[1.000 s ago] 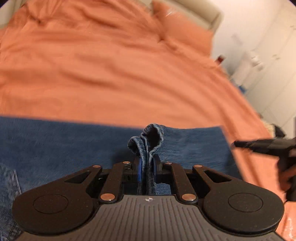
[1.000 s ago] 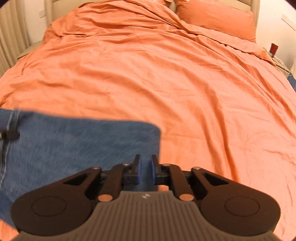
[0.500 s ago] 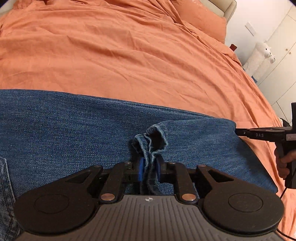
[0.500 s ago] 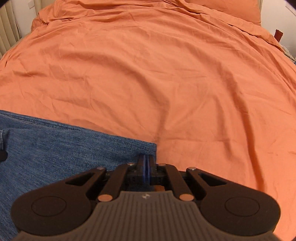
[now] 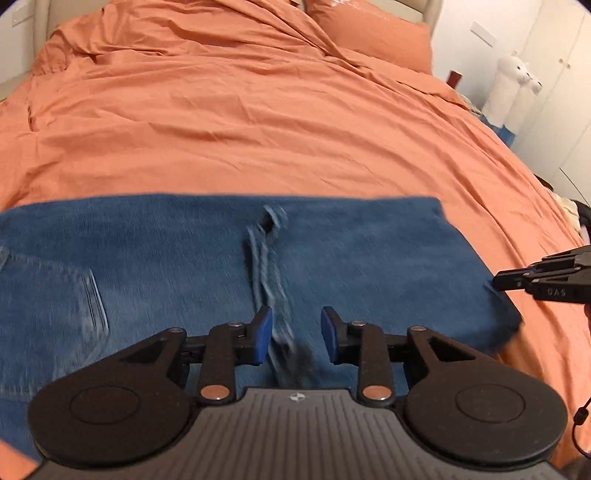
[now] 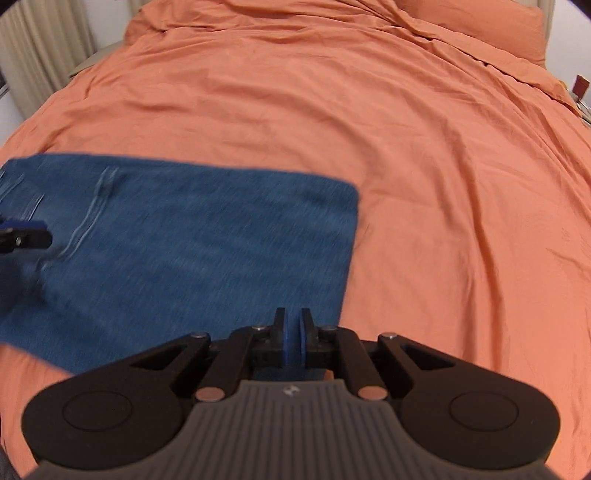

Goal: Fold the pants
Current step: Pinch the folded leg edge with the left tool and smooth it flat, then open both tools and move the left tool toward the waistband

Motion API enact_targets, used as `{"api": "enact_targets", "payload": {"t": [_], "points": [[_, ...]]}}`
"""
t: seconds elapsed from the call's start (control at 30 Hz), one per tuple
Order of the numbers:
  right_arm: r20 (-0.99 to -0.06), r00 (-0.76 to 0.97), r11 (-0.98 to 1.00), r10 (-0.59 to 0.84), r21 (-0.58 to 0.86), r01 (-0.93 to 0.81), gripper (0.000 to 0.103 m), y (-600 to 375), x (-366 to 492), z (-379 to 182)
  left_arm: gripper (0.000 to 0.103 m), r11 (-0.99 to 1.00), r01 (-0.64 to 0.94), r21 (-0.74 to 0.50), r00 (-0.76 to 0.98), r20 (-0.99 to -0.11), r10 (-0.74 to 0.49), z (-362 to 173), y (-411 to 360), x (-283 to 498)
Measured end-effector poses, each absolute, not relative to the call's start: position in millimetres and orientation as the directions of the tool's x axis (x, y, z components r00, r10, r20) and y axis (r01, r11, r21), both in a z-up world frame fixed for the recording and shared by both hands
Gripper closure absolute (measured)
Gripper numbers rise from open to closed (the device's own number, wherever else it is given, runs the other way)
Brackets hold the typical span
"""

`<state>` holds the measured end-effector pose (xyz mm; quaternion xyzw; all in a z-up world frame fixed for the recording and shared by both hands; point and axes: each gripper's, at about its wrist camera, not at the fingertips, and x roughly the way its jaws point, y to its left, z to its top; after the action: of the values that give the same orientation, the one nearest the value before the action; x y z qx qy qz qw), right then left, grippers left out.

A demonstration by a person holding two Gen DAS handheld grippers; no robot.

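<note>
Pants [image 5: 184, 266] lie folded flat on the orange bed [image 5: 258, 122], directly ahead of both grippers. Left gripper [image 5: 295, 334], jaws just opening, has released the hem; right gripper [image 6: 293, 338] is closed, empty. Release step; next, I judge, regrasp for another fold.

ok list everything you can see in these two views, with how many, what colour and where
jeans: one, blue, flat on the near part of the bed, hem seam between the left pads
duvet: one, orange, covering the bed
pillow: one, orange, far end of the bed
plush toy: one, white, by the wall right of the bed
curtain: one, beige, far left in the right view
left gripper: black, blue pads, just opening, off the denim
right gripper: black, blue pads, nearly shut, at the jeans' right corner
</note>
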<state>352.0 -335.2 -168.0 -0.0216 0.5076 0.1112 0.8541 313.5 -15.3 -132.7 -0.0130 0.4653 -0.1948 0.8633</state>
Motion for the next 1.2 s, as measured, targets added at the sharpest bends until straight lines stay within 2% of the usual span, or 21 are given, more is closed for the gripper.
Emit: {"api": "enact_targets", "payload": {"t": [0.13, 0.27, 0.4, 0.6, 0.7, 0.83, 0.97, 1.2], "points": [[-0.868, 0.469, 0.976, 0.165, 0.076, -0.203, 0.101, -336, 321, -176, 0.075, 0.921, 0.337, -0.195, 0.468, -0.814, -0.344, -142, -26, 299], [-0.874, 0.459, 0.981, 0.163, 0.094, -0.168, 0.102, -338, 317, -199, 0.081, 0.940, 0.297, -0.166, 0.418, -0.863, -0.285, -169, -29, 302], [-0.883, 0.449, 0.978, 0.134, 0.045, -0.204, 0.103, -328, 320, -219, 0.080, 0.949, 0.283, -0.139, 0.386, -0.890, -0.245, -189, -28, 303], [-0.895, 0.442, 0.960, 0.063, -0.067, -0.271, 0.103, -312, 325, -205, 0.079, 0.948, 0.276, -0.156, 0.394, -0.882, -0.260, -168, -19, 301], [-0.873, 0.485, 0.944, 0.041, -0.125, -0.306, 0.101, -304, 317, -189, 0.071, 0.949, 0.286, -0.130, 0.437, -0.864, -0.250, -145, -3, 292], [-0.857, 0.513, 0.930, 0.047, -0.149, -0.335, 0.099, -293, 311, -170, 0.068, 0.961, 0.262, -0.092, 0.486, -0.848, -0.214, -111, 32, 285], [-0.839, 0.540, 0.909, 0.068, -0.171, -0.380, 0.085, -273, 307, -151, 0.063, 0.977, 0.208, -0.035, 0.534, -0.833, -0.144, -76, 76, 283], [-0.814, 0.564, 0.853, 0.141, -0.189, -0.486, 0.074, -222, 308, -127, 0.051, 0.996, 0.082, 0.047, 0.585, -0.811, -0.009, -34, 156, 278]]}}
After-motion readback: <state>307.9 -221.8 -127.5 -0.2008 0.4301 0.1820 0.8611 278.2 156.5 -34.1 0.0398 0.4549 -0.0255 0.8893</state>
